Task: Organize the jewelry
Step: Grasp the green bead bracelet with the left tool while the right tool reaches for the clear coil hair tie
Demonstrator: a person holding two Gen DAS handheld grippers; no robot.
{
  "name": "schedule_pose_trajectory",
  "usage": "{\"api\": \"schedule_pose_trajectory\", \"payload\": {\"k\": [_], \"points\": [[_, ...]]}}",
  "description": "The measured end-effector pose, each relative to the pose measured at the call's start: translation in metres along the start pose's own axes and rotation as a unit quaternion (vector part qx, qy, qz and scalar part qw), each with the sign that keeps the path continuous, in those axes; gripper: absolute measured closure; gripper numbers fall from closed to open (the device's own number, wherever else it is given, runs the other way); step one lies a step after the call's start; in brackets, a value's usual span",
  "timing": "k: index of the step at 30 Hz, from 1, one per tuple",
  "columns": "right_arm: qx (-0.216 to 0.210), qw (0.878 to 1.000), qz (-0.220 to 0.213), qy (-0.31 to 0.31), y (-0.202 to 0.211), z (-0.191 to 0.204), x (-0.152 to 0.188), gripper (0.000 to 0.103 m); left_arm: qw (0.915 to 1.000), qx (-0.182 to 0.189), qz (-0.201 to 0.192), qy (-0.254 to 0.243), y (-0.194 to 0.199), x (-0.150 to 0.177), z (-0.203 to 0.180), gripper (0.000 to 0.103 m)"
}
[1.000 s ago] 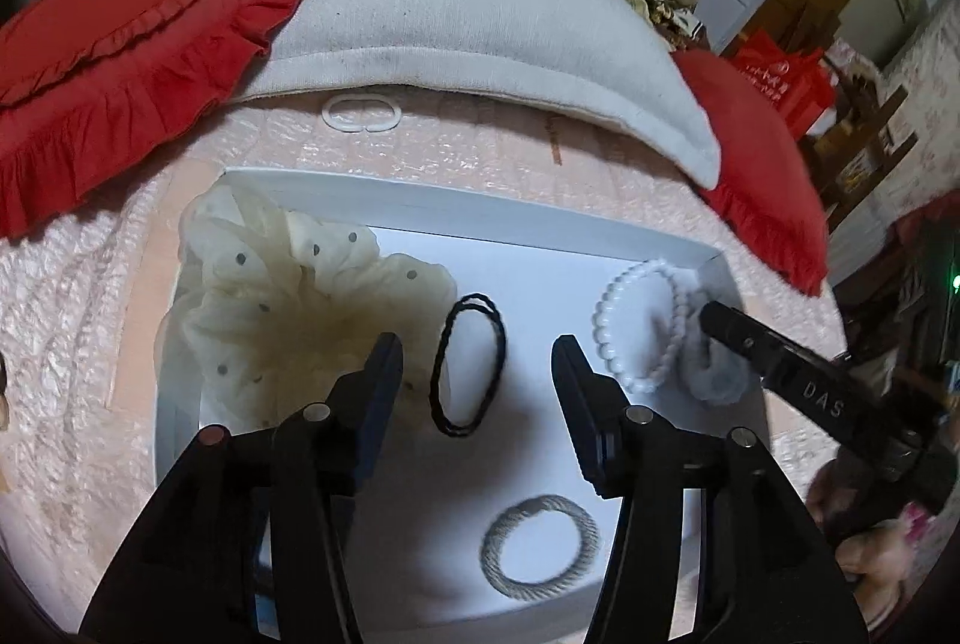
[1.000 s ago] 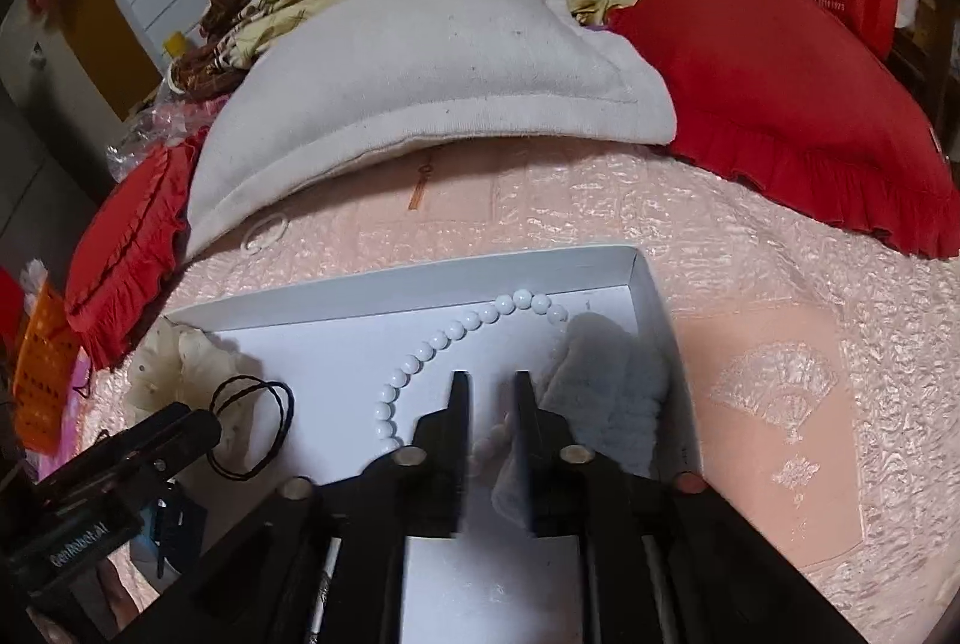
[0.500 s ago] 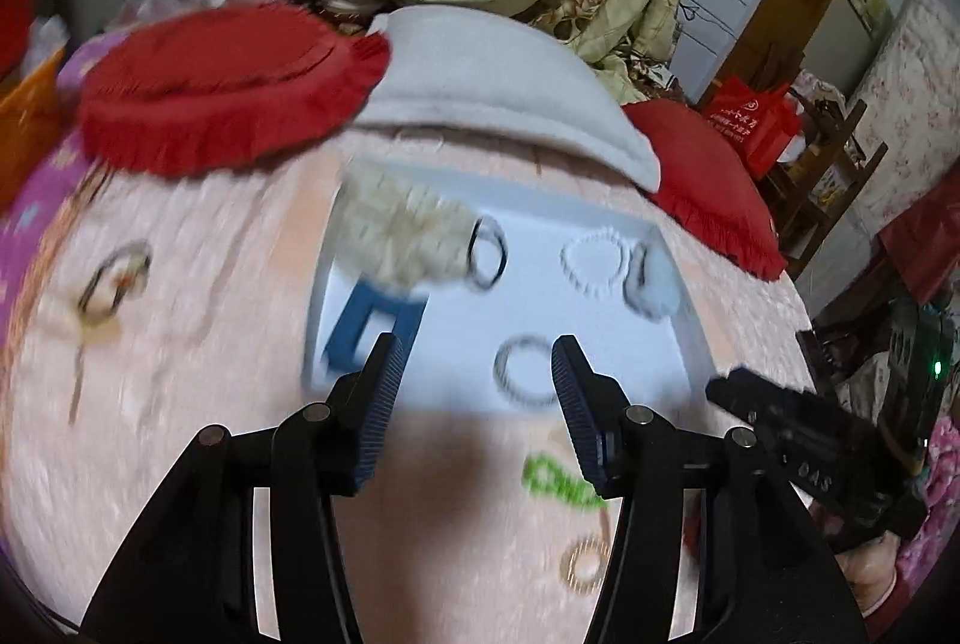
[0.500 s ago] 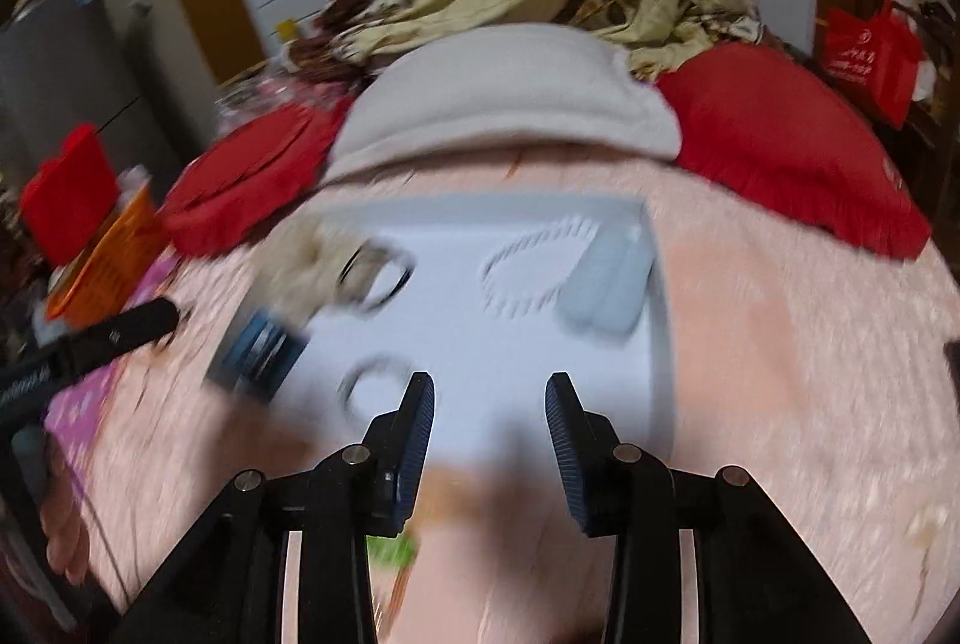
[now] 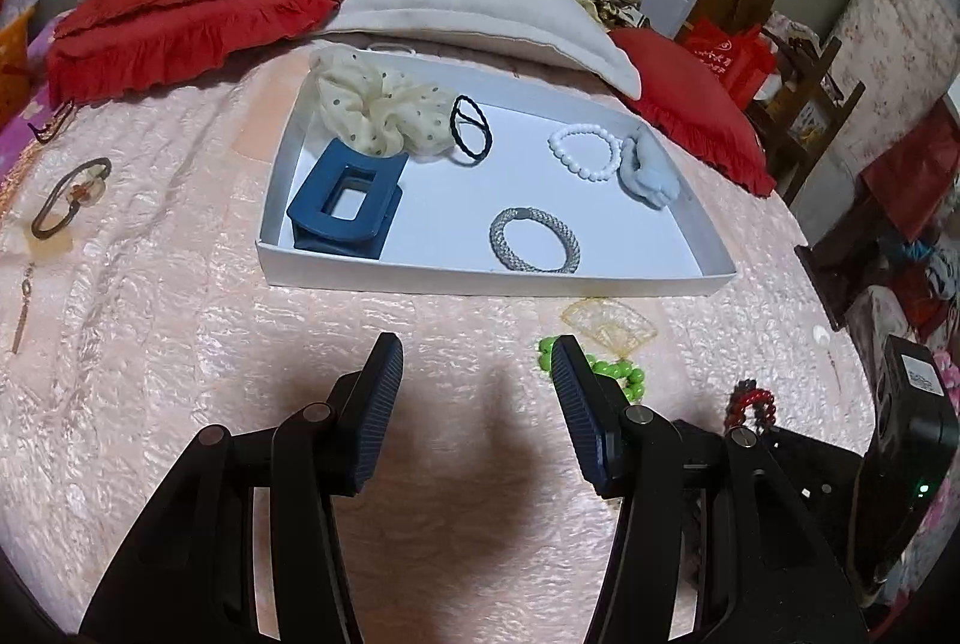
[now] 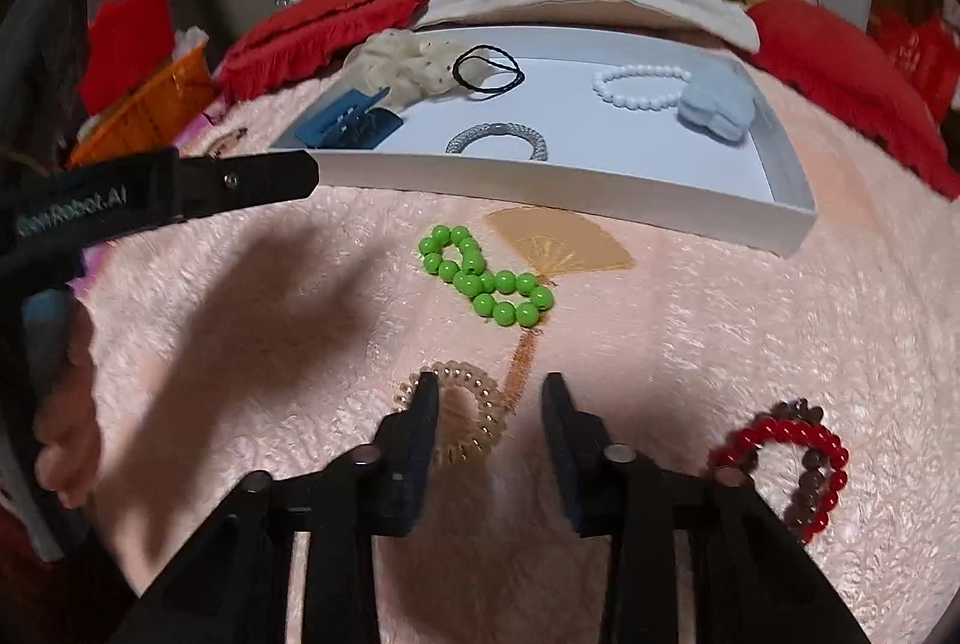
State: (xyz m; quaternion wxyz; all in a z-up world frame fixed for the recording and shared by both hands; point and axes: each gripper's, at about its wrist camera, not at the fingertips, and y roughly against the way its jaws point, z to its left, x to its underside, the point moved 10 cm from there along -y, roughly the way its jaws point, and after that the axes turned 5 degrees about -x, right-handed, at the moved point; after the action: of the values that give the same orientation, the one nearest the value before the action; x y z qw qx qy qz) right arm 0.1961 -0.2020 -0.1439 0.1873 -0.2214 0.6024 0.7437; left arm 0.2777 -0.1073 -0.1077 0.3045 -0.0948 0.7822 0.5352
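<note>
Right wrist view shows us between picks: our right gripper [image 6: 489, 395] hangs empty with its jaws parted over the pink bedspread [image 6: 750, 320], right above the amber spiral hair tie [image 6: 459, 413], which lies partly between the fingers. We judge that tie the next thing to lift, which calls for a straight descent and a close across its coil. The green bead bracelet [image 6: 486, 278] lies further ahead, and the red bead bracelet [image 6: 792, 455] off to the right. The white tray [image 6: 600, 200], already holding several pieces, has bare floor at its near right, past its low front wall. Our left gripper [image 5: 477, 368] also stands spread and empty, short of the tray, near the green beads.
</note>
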Motion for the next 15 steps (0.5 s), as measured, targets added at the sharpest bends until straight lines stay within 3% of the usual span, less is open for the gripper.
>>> {"api": "schedule_pose_trajectory", "payload": {"k": [3, 7, 15], "points": [[0.018, 1.0, 0.0, 0.001, -0.008, 0.0, 0.002, 0.077, 0.9999, 0.002, 0.005, -0.014, -0.007, 0.002, -0.002, 0.052], [0.042, 0.999, -0.008, 0.013, -0.003, -0.001, 0.01, 0.09, 0.9993, 0.014, 0.022, -0.027, -0.021, 0.007, -0.013, 0.052], [0.026, 0.999, -0.021, -0.014, 0.017, -0.015, 0.028, 0.091, 0.9963, 0.011, 0.032, -0.079, -0.049, 0.014, -0.048, 0.052]]}}
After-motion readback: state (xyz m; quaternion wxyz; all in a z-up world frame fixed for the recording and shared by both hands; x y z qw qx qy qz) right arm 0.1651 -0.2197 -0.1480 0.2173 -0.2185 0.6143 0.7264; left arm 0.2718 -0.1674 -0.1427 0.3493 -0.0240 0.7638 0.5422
